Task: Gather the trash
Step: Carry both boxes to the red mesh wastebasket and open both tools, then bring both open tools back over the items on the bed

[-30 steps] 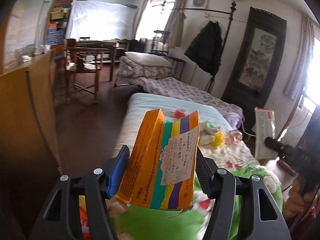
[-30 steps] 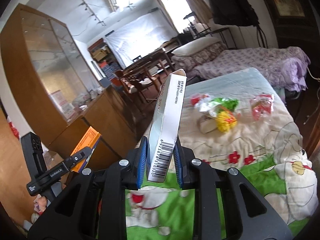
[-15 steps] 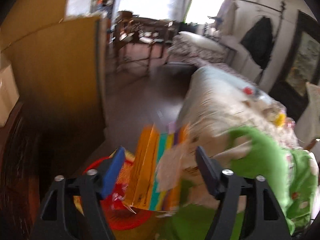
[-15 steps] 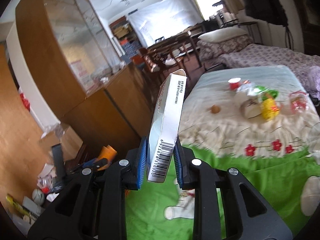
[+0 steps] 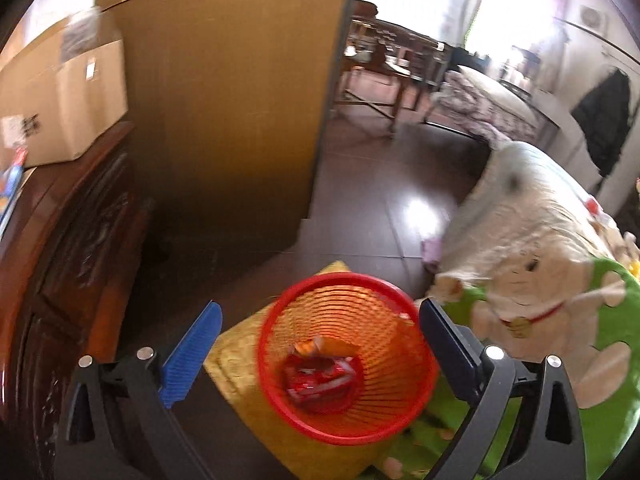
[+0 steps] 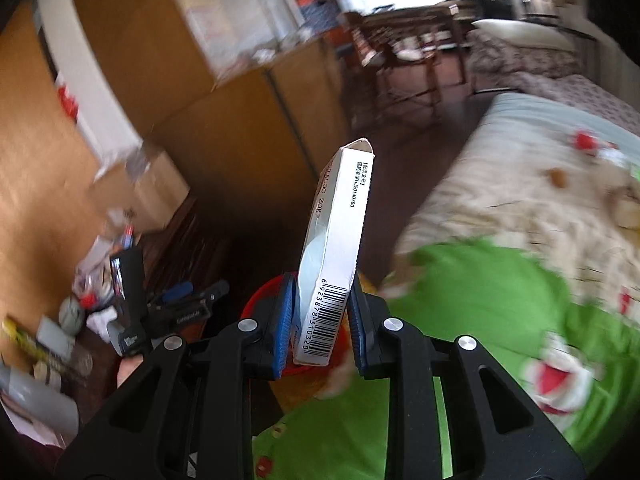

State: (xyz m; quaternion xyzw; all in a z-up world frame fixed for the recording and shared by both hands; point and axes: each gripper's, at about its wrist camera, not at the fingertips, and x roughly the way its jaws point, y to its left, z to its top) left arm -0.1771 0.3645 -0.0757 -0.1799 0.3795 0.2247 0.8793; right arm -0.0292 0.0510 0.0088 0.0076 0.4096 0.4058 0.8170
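My left gripper (image 5: 320,320) is open and empty above a red mesh trash basket (image 5: 404,364) on the floor by the bed. The orange box (image 5: 324,346) lies inside the basket on a red wrapper (image 5: 320,376). My right gripper (image 6: 320,300) is shut on a white carton with a barcode (image 6: 332,248), held upright. The basket's red rim (image 6: 260,296) shows just behind that carton. The left gripper also shows in the right wrist view (image 6: 188,300). More trash (image 6: 588,144) lies farther up the bed.
The bed with a green cartoon blanket (image 5: 560,320) is on the right. A yellow cushion (image 5: 248,344) lies under the basket. A wooden cabinet (image 5: 240,100) and a dark carved chest (image 5: 60,260) stand left. A cardboard box (image 5: 60,92) sits on the chest.
My left gripper swung down from the bed to the basket and opened; the orange box dropped into the basket. My right gripper followed leftward, still holding the white carton.
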